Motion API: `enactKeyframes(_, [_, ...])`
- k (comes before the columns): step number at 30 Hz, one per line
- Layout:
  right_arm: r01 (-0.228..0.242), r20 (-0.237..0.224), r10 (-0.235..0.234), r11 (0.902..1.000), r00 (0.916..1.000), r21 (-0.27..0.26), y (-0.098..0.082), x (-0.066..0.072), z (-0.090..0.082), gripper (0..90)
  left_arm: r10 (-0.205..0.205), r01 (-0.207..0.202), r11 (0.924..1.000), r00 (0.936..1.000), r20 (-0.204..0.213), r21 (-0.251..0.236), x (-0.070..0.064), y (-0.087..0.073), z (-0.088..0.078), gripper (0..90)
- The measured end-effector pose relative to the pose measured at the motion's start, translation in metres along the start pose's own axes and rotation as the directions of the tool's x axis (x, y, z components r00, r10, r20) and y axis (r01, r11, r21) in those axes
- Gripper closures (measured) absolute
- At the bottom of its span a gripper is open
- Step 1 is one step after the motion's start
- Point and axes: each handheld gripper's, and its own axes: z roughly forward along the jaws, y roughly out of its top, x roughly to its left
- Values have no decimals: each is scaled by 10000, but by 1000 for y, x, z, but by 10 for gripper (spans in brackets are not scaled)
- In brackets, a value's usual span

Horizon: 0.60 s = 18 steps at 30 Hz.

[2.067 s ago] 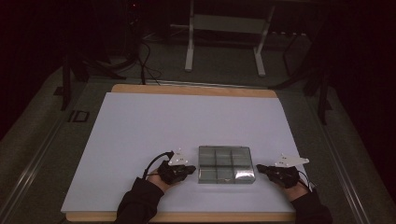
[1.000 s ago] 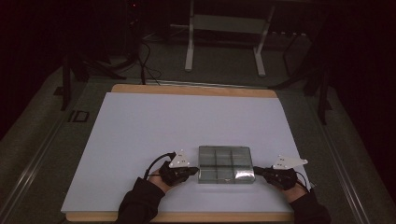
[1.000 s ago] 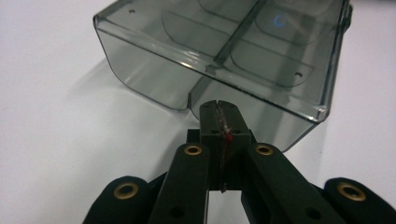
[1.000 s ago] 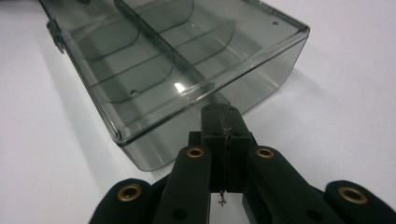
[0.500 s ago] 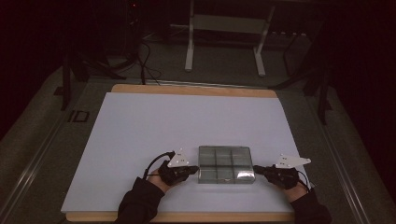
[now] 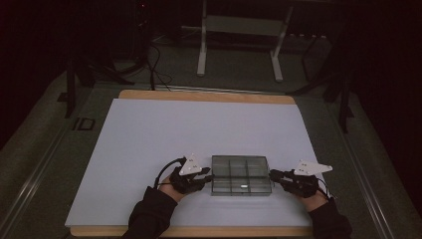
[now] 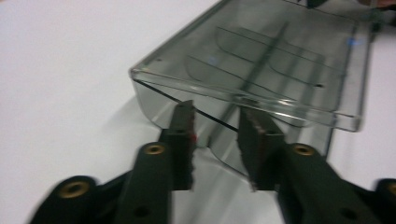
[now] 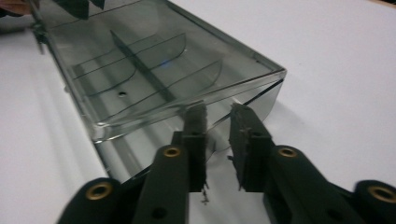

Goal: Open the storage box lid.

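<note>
A smoky clear plastic compartment box (image 6: 241, 174) with a closed lid lies flat on the white table top (image 6: 199, 129), near the front edge. My left gripper (image 6: 209, 177) is at the box's left end and my right gripper (image 6: 272, 174) at its right end. In the left gripper view the box (image 7: 280, 56) stretches away, and my left gripper (image 7: 215, 112) stands open with its tips against the end wall, just under the lid's rim. The right gripper view shows the same at the other end of the box (image 8: 140, 51): my right gripper (image 8: 217, 112) is open, tips at the wall.
A wooden table edge (image 6: 209, 95) shows at the back and front of the white sheet. Beyond the table stand a metal frame (image 6: 239, 45) and cables (image 6: 154, 64) on the floor. Dark stands (image 6: 343, 99) flank the table.
Both grippers have stayed at the box's ends. The right hand has shifted only slightly; the box has not moved.
</note>
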Motion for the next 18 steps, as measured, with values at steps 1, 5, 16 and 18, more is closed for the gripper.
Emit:
enactKeyframes(1, [17,19,-17,10000,10000,-12,1,-1,0,733,28,-28,10000,10000,-57,-27,0,1,0,623])
enactKeyframes(5, [-12,163,13,10000,9999,-79,4,-4,2,659,75,-77,9999,9997,-216,-97,2,4,2,603])
enactKeyframes(16, [11,450,-3,9998,9990,-177,12,-13,8,614,-19,3,9993,9990,-445,-361,7,11,7,593])
enactKeyframes(18, [24,448,-15,9998,9990,-208,13,-13,9,612,-9,-10,9992,9989,-475,-394,8,12,7,593])
